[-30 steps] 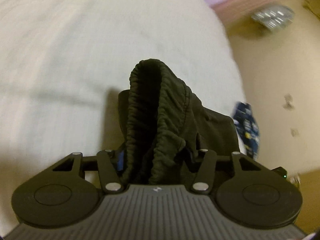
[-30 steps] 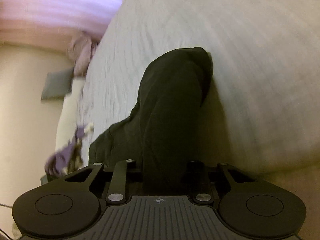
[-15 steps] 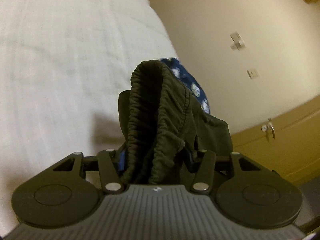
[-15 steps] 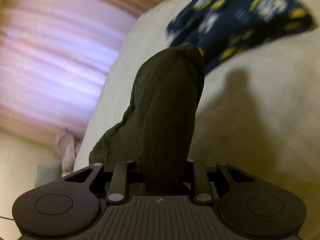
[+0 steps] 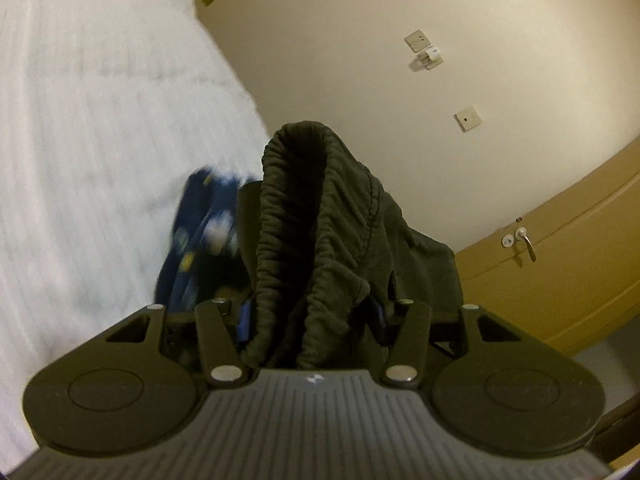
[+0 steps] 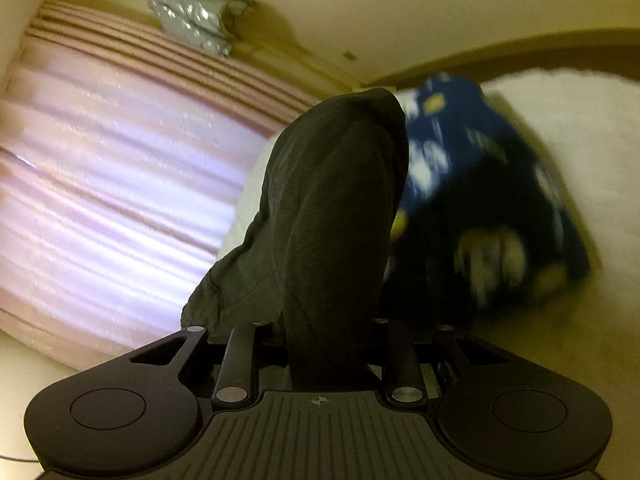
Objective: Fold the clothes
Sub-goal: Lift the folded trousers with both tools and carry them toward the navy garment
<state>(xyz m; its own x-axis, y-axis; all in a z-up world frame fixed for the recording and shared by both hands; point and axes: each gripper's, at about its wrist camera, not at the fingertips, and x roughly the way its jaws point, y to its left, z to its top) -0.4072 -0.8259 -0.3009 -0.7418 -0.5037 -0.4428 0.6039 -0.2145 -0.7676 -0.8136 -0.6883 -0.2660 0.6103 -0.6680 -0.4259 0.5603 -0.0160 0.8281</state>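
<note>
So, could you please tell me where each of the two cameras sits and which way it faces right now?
Left wrist view: sits on the left tongs, looking along them over the white bed toward a cream wall and a wooden door; the tongs' dark frame shows, clamped on the gathered waistband of a dark garment.
Right wrist view: sits on the right tongs, facing a pink curtain; its frame shows, gripping dark fabric.
Shared: the dark garment, the bed and a blue patterned cloth.

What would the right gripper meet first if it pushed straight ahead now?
Beyond the dark garment it holds, probably the blue patterned garment lying on the white bed; blur leaves depth unclear.
</note>
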